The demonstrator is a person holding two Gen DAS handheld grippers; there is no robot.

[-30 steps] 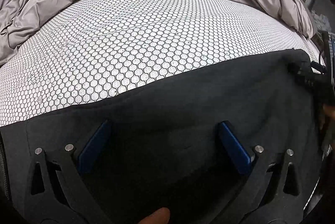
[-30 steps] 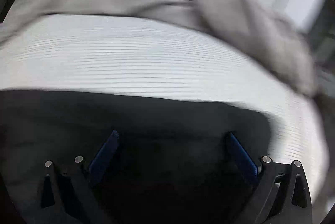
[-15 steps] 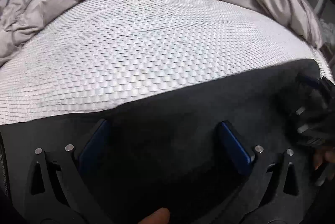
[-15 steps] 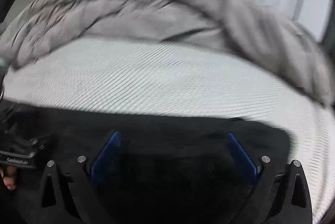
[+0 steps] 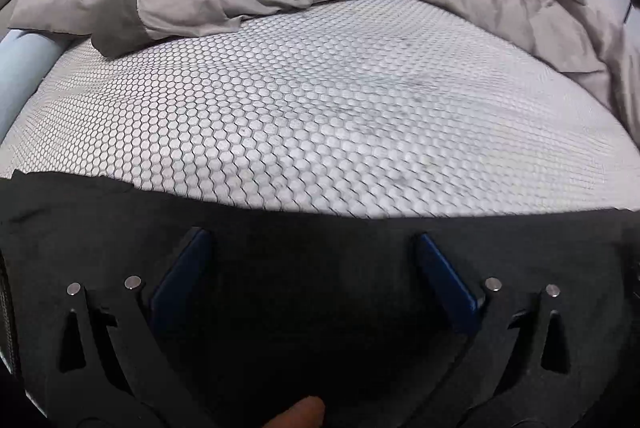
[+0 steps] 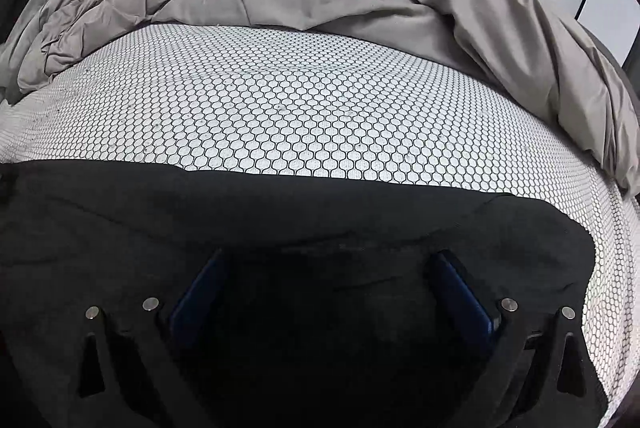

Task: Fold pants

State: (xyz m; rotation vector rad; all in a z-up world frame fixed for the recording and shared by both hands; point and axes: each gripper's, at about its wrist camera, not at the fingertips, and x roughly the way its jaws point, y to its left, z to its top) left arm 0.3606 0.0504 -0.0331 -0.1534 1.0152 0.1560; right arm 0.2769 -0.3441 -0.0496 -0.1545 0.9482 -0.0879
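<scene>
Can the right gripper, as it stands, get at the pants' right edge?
Probably yes: the right gripper is open above the pants, and nothing lies between it and that edge.

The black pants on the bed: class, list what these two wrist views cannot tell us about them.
- Left wrist view: the pants run off the bottom and both side edges, so their full shape is unknown.
- Right wrist view: the near part of the pants lies in deep shadow between the right gripper fingers; folds there are unreadable.
- Both views: waistband or leg end cannot be told; the fabric is too dark.
- Left wrist view: the mattress is partly blurred.
</scene>
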